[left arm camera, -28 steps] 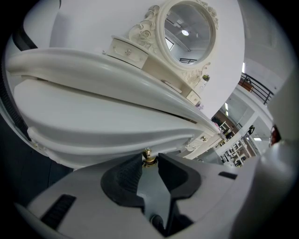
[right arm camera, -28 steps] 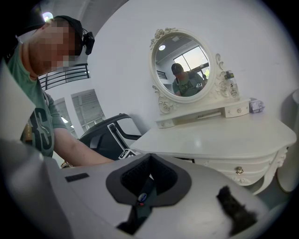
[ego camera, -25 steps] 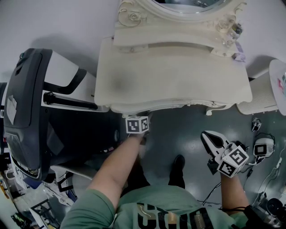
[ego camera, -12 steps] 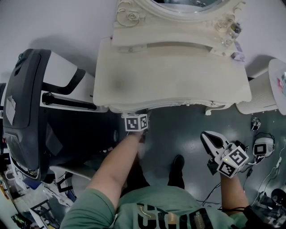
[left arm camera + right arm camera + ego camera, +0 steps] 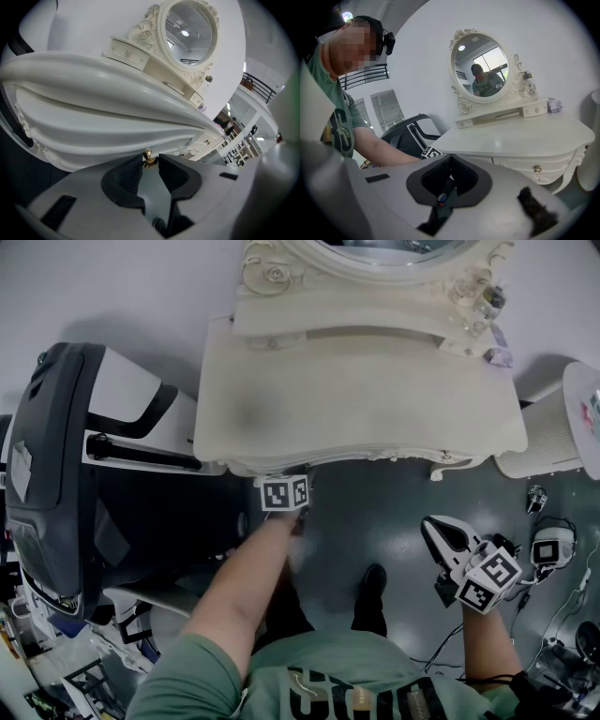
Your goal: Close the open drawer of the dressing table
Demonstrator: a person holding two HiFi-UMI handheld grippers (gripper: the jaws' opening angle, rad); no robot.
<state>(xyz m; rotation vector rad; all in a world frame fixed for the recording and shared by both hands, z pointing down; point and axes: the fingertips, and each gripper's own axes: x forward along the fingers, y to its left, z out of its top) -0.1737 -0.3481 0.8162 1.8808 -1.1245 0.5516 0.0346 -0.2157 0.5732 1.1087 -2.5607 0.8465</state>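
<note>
The white dressing table point(image 5: 356, 399) stands ahead, seen from above in the head view. My left gripper point(image 5: 291, 486) is at the table's front edge, its tips hidden under the overhang. In the left gripper view the jaws point(image 5: 149, 161) are shut on a small brass drawer knob point(image 5: 149, 158), just under the curved tabletop point(image 5: 117, 93). The drawer front behind the knob lies close under that edge. My right gripper point(image 5: 441, 538) hangs low at the right, away from the table, and its jaws point(image 5: 449, 161) are shut on nothing.
A black and white treadmill point(image 5: 56, 465) stands close on the table's left. A white ribbed stool point(image 5: 553, 442) sits at the right. Cables and small devices point(image 5: 548, 549) lie on the dark floor. An oval mirror point(image 5: 480, 65) tops the table. Another drawer knob point(image 5: 537, 168) shows further right.
My left gripper has edged a little toward the table's front, still on the knob. The right gripper has not moved.
</note>
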